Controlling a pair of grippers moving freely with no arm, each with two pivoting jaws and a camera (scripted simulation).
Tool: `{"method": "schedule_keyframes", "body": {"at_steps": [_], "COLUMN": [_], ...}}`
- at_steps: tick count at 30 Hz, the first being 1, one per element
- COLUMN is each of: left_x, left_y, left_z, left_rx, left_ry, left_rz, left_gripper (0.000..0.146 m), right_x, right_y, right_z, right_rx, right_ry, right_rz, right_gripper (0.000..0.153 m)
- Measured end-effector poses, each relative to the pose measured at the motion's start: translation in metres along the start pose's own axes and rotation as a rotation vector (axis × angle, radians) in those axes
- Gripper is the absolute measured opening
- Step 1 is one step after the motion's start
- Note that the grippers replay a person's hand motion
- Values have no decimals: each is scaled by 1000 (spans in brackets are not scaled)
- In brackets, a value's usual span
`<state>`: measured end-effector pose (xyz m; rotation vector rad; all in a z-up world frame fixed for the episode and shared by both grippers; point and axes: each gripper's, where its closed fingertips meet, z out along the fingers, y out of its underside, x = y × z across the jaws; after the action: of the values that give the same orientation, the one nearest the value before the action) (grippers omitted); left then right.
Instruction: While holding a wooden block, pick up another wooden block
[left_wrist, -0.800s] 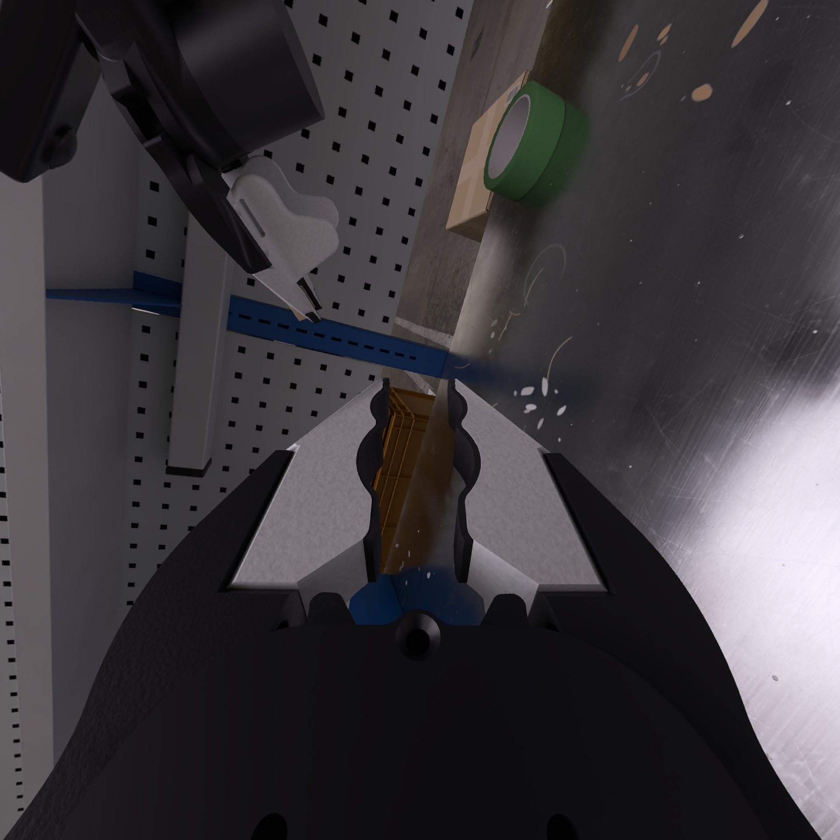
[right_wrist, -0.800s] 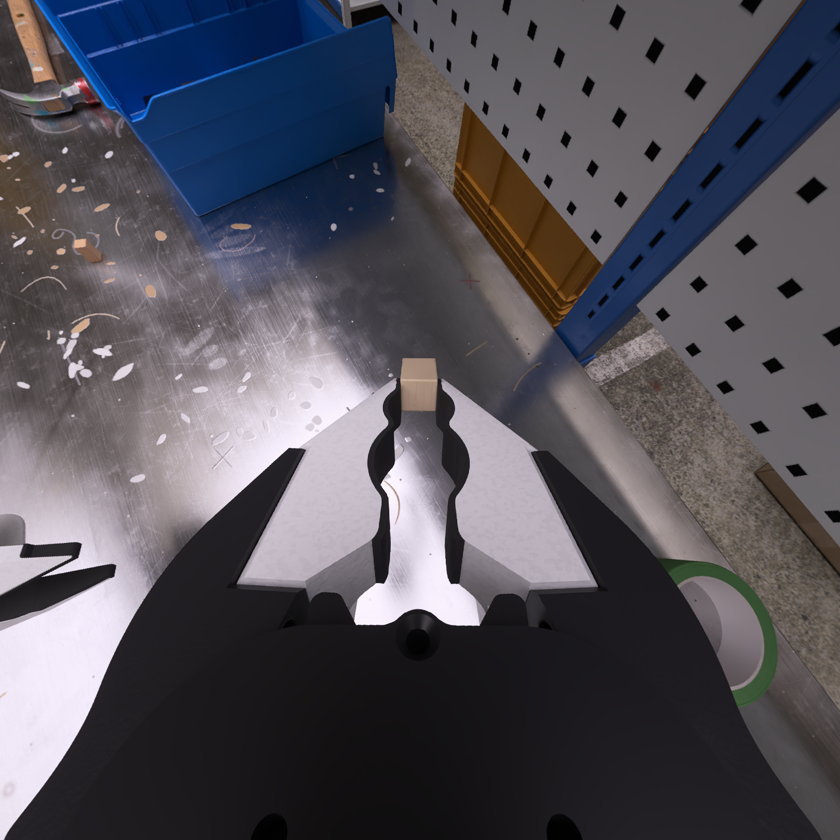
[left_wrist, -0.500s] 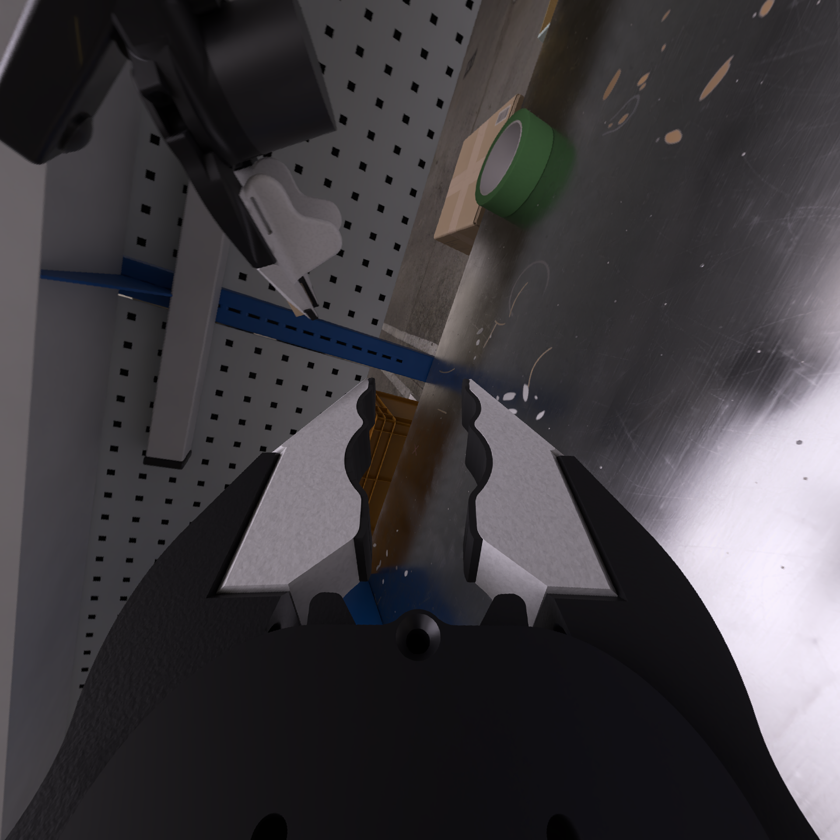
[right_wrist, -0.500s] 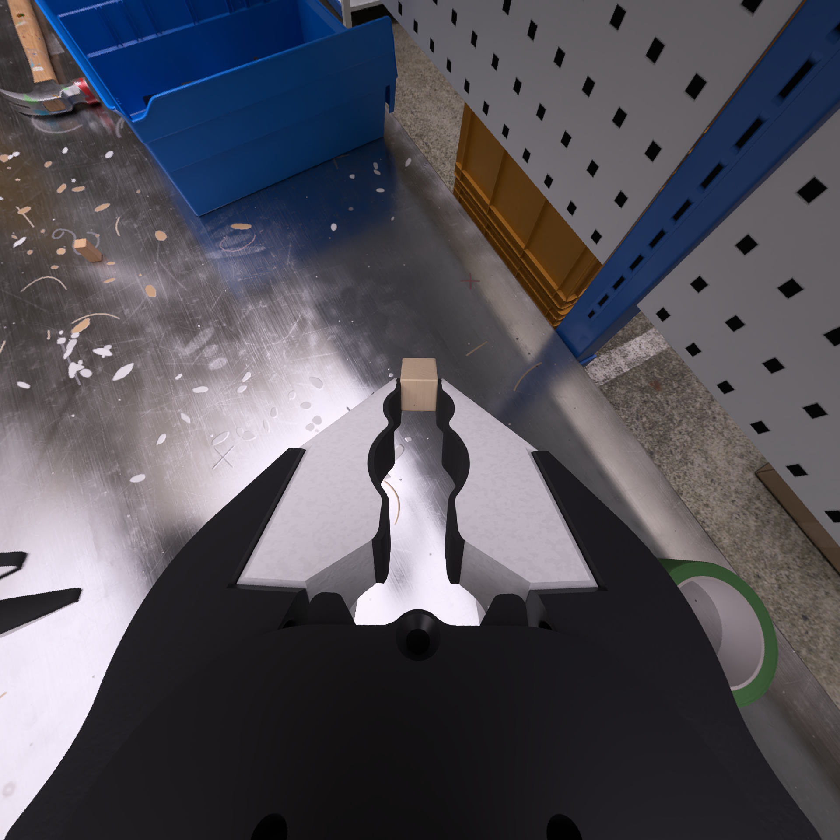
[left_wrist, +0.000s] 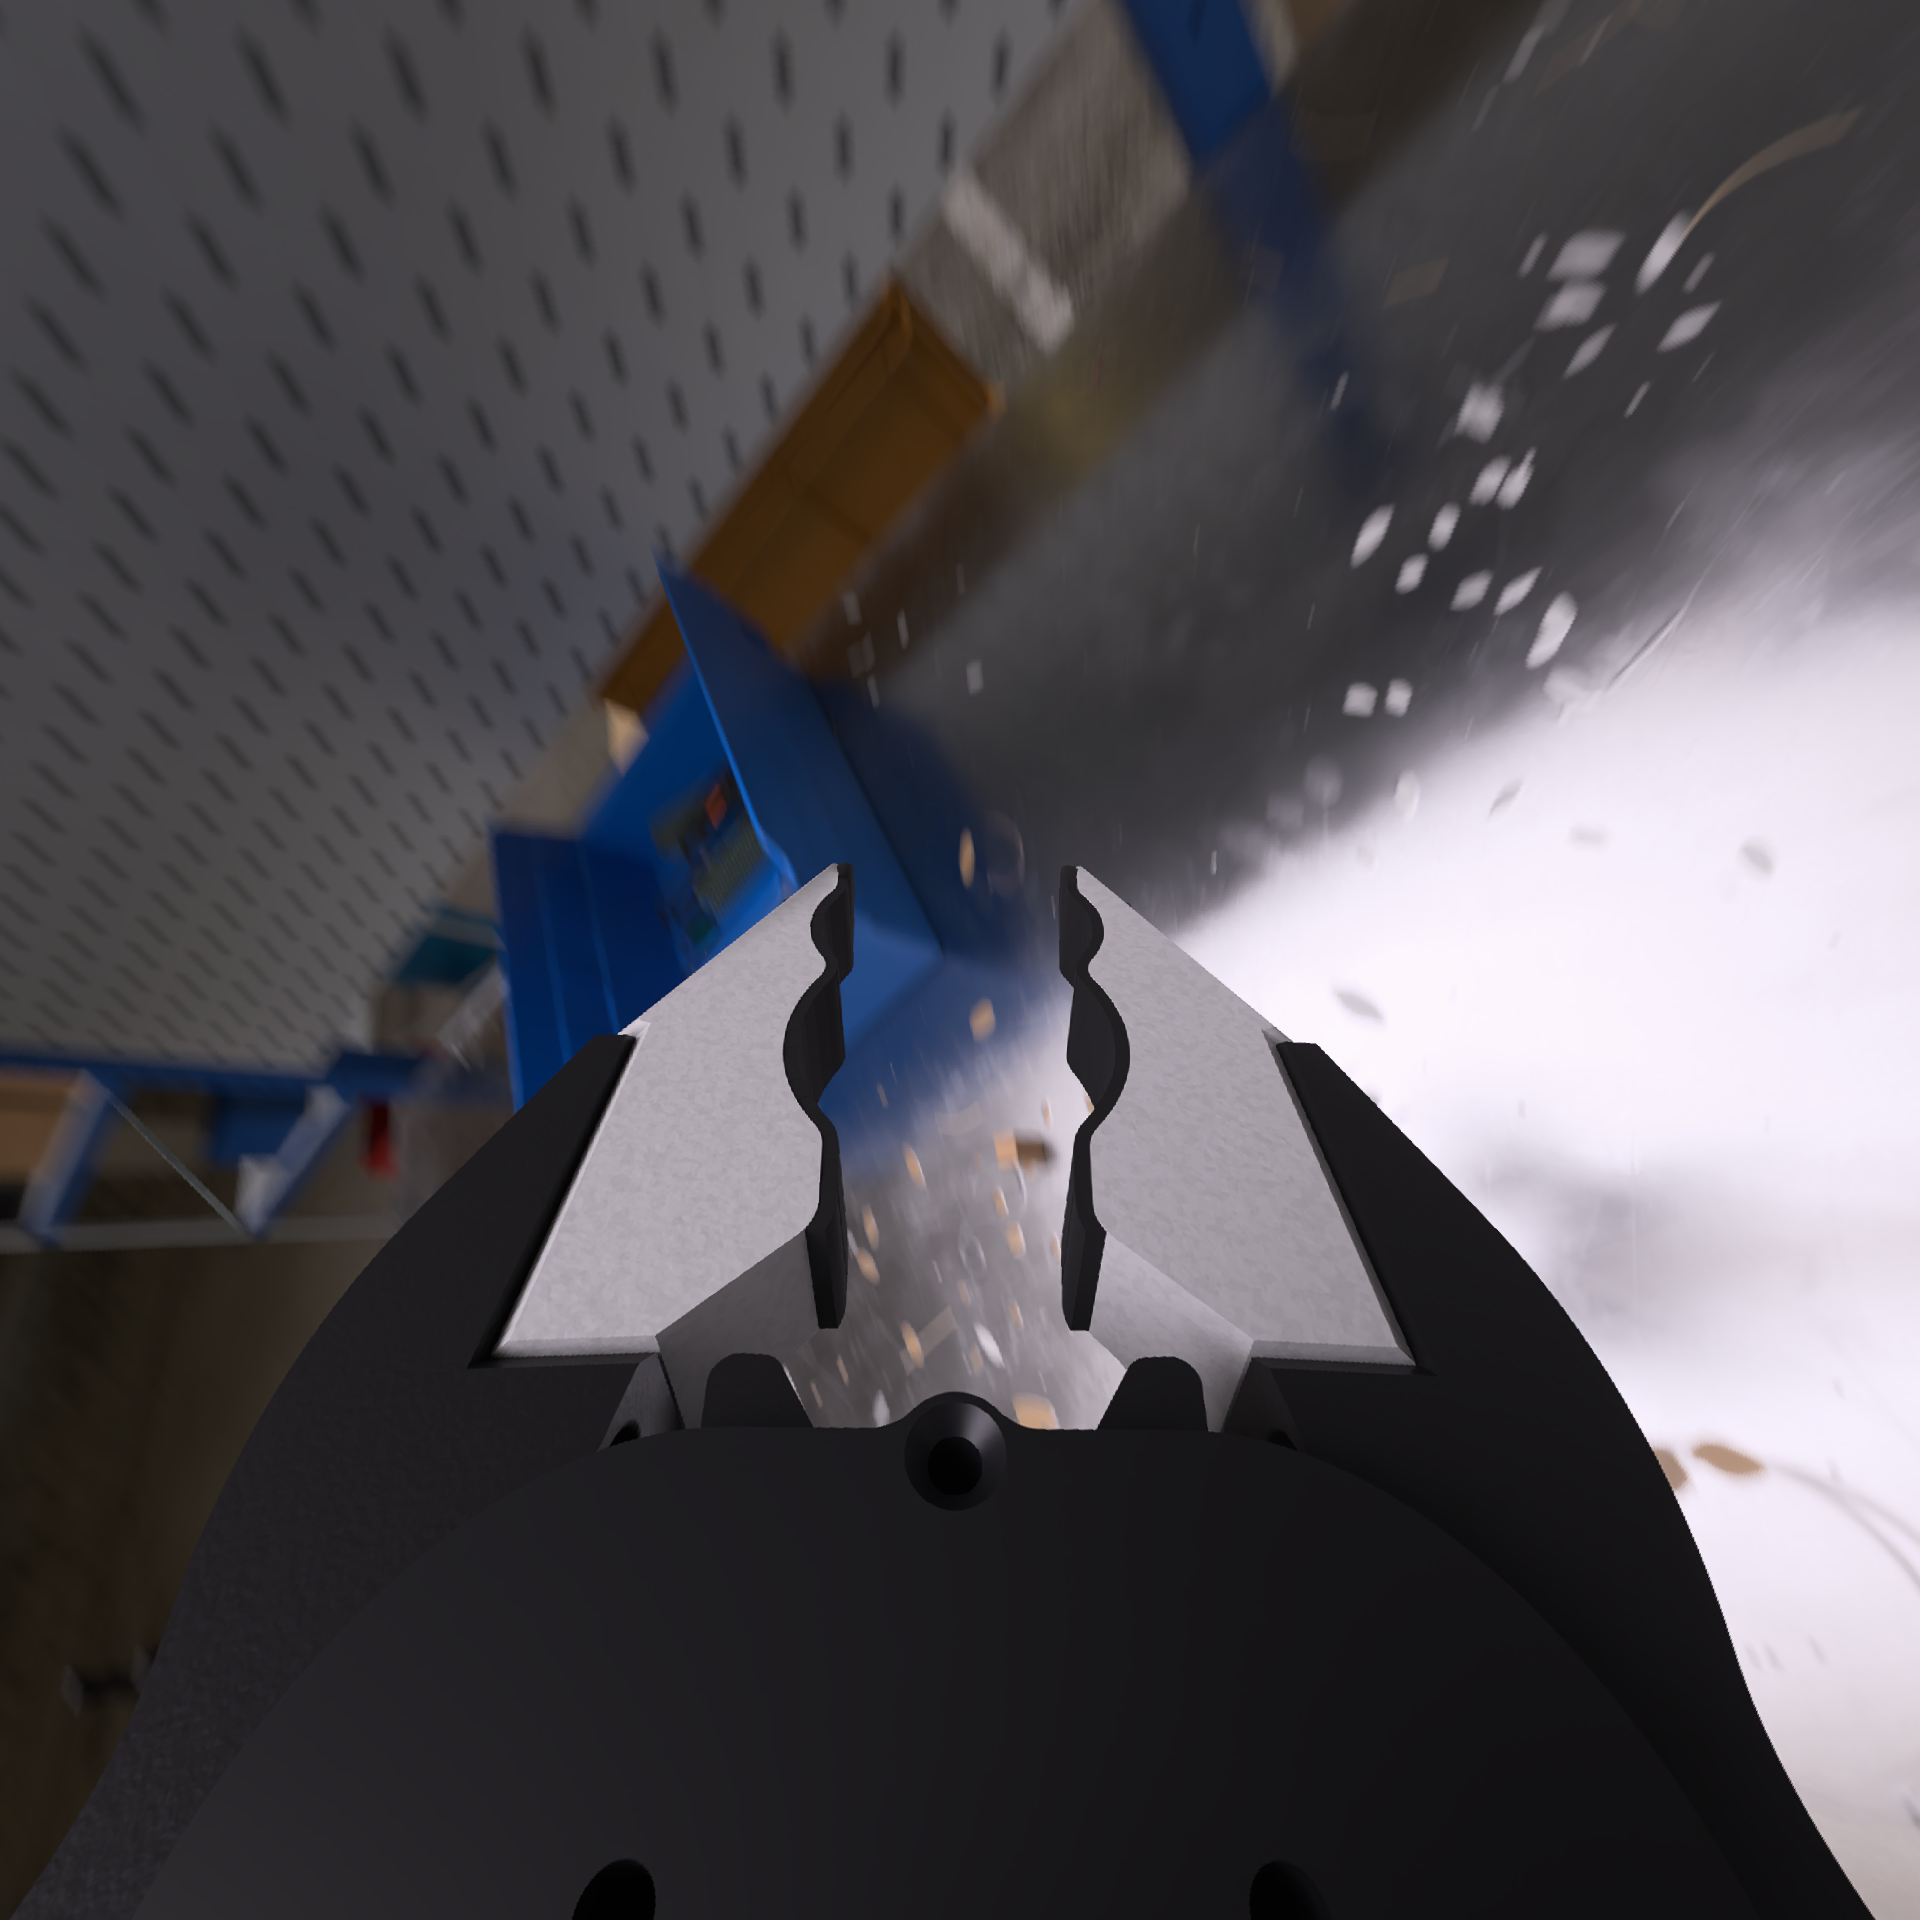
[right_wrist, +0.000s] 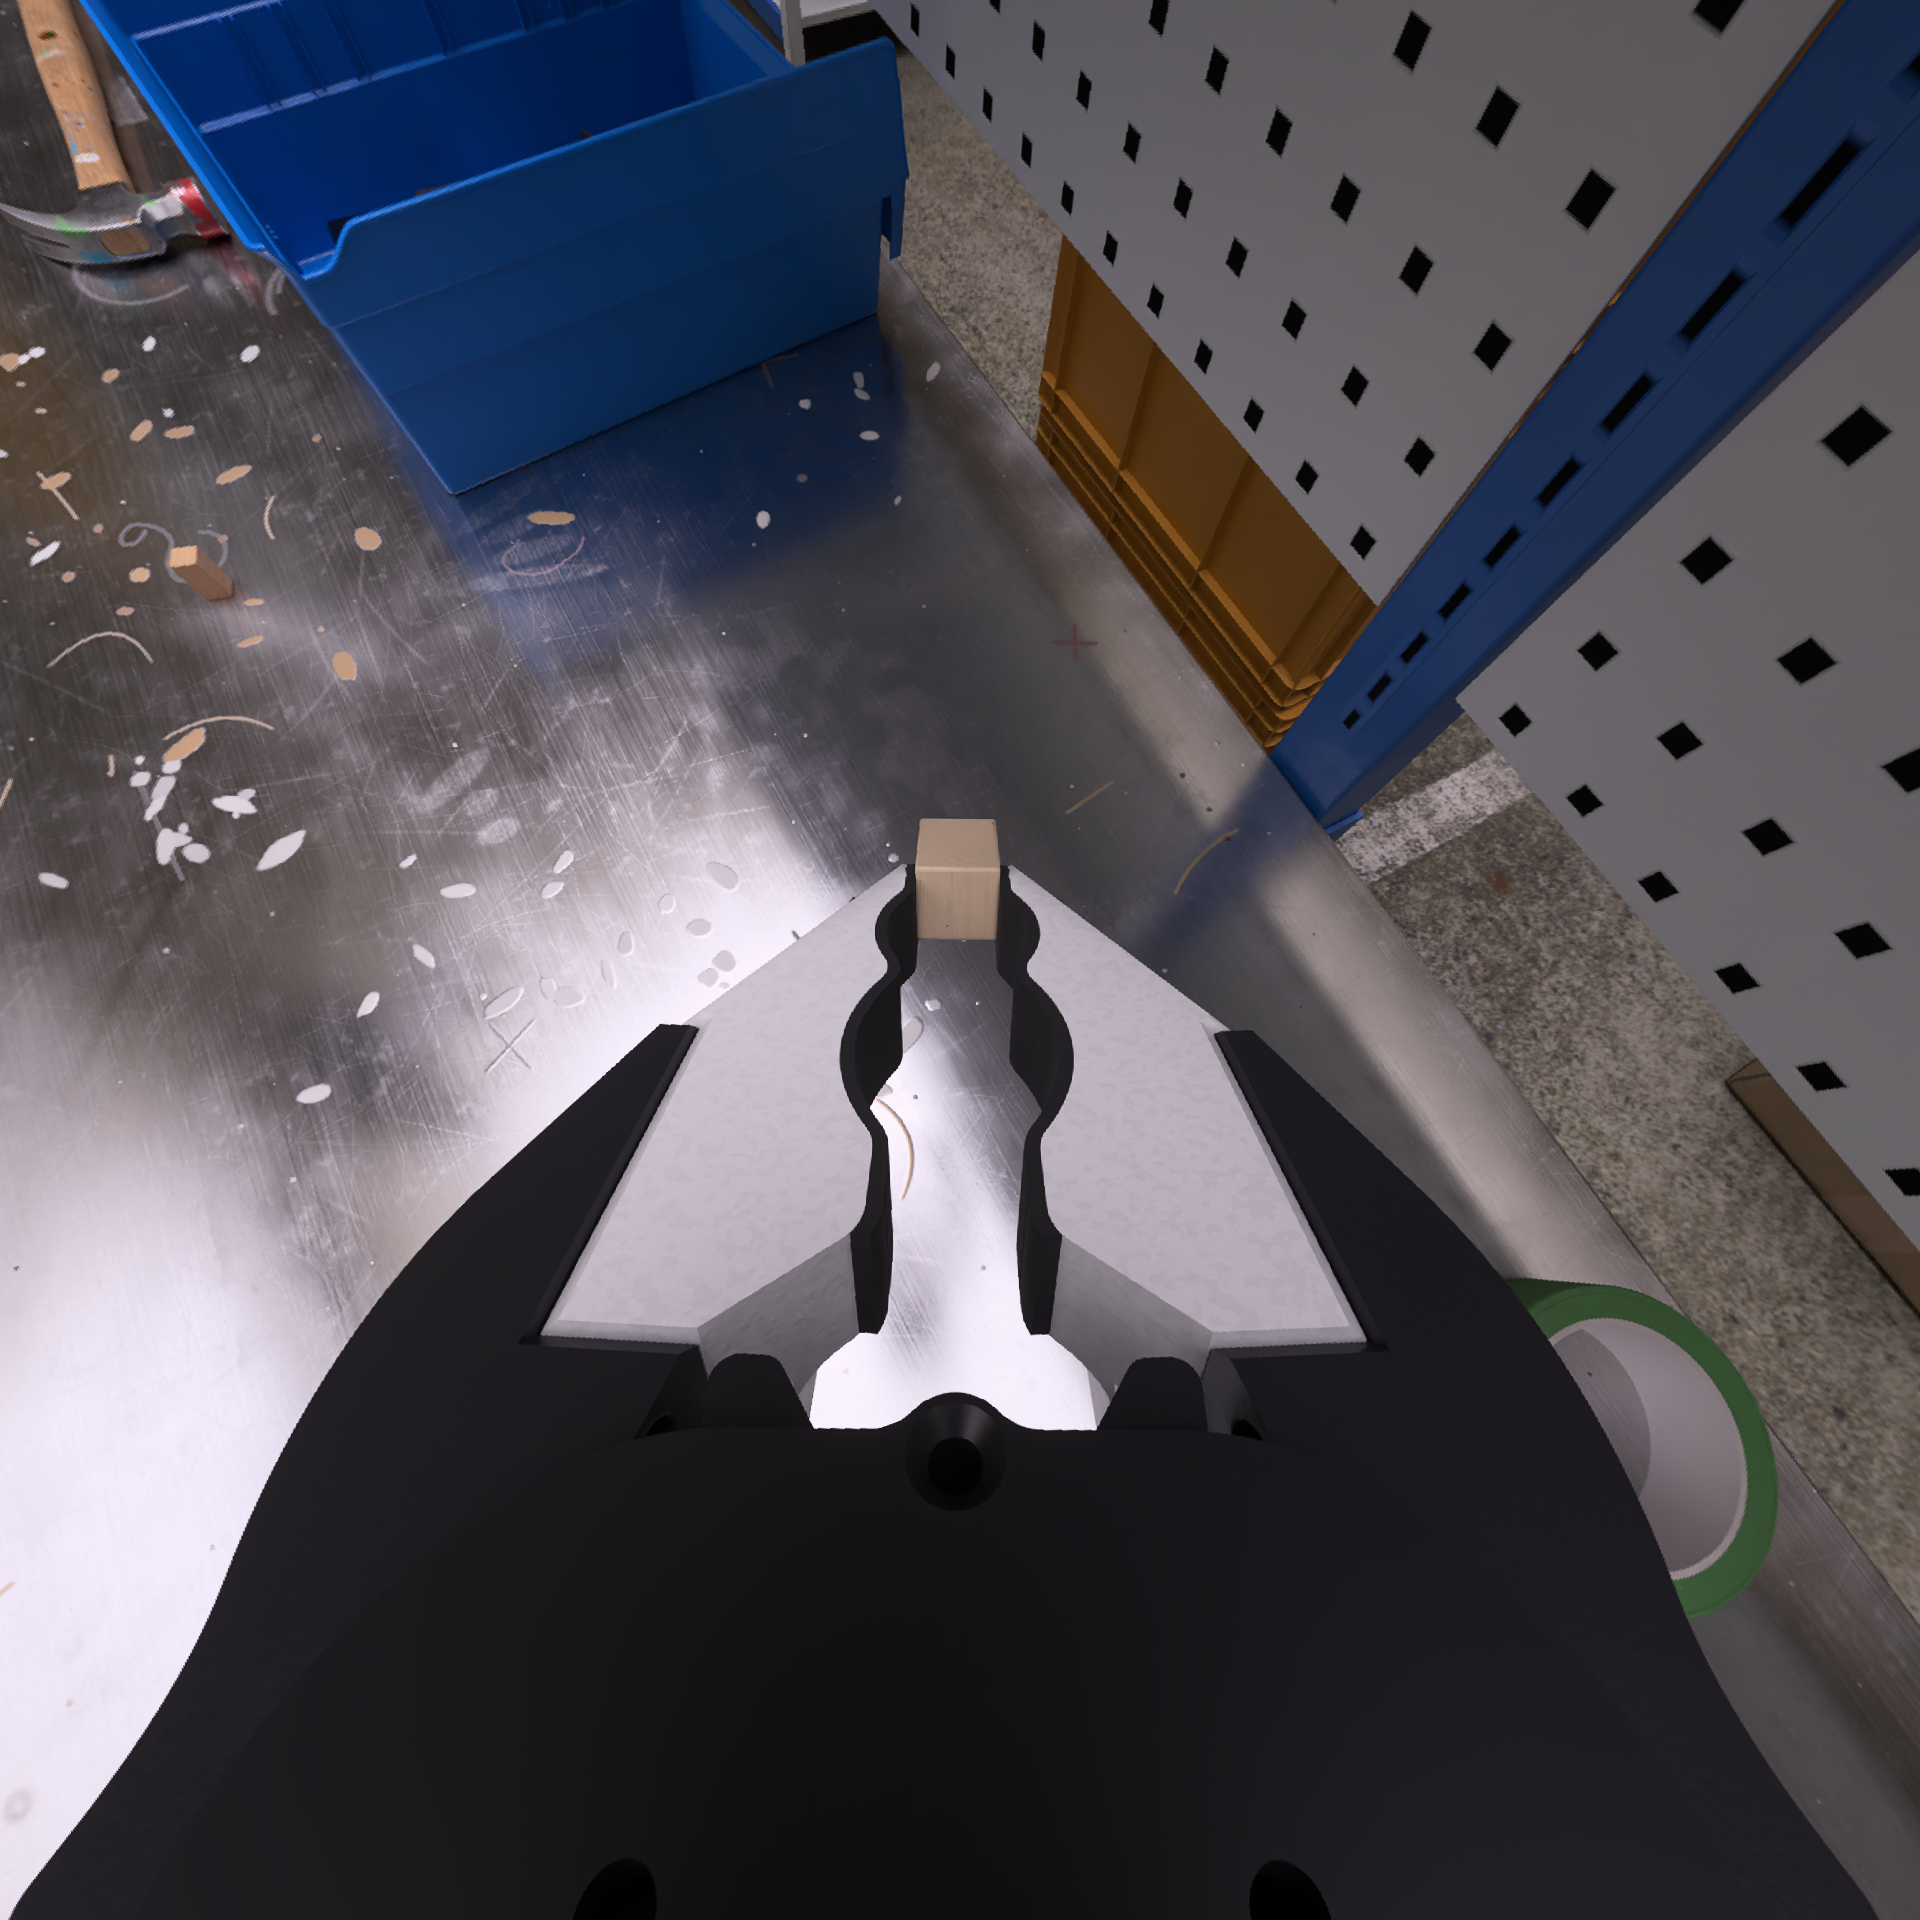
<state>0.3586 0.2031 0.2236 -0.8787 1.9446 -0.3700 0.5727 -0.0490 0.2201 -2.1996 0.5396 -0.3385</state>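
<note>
My right gripper is shut on a small pale wooden block, held at its fingertips above the metal table. A second small wooden block lies on the table far to the left, among wood shavings. My left gripper is open and empty, and its view is blurred by motion. It points over the table toward the blue bin. Tan specks show between its fingers; I cannot tell whether one is the block.
A blue bin stands at the back of the table, with a hammer to its left. A green tape roll lies at the table's right edge. An orange crate and a pegboard wall stand beyond that edge.
My left gripper has swung fast away from the tape roll toward the blue bin, its jaws wider apart. It has left the right wrist view. The right gripper and its block have not moved.
</note>
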Motion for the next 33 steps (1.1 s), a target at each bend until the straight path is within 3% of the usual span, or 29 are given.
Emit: {"method": "schedule_keyframes", "body": {"at_steps": [4,8,16,19,22,27,30,33], "left_x": [-9,1,19,24,26,21,7,-13], "left_y": [85,146,212,217,216,209,173,95], "left_z": [27,63,120,130,134,128,107,74], "left_rx": [-212,-339,-499,-498,-480,-446,-353,-183], "left_ry": [127,183,233,250,259,242,238,167], "left_rz": [-156,-233,-330,-332,-358,-385,-409,-362], "left_gripper": [39,37,32,28,11,12,12,12], "right_x": [0,0,0,0,0,0,0,0], "right_y": [0,0,0,0,0,0,0,0], "right_z": [0,0,0,0,0,0,0,0], "right_rx": [0,-1,-1,-1,-1,0,0,0], "right_ry": [1,1,3,3,1,0,0,0], "right_rz": [0,1,2,2,3,3,2,2], "right_gripper": [13,13,13,13,13,13,13,13]}}
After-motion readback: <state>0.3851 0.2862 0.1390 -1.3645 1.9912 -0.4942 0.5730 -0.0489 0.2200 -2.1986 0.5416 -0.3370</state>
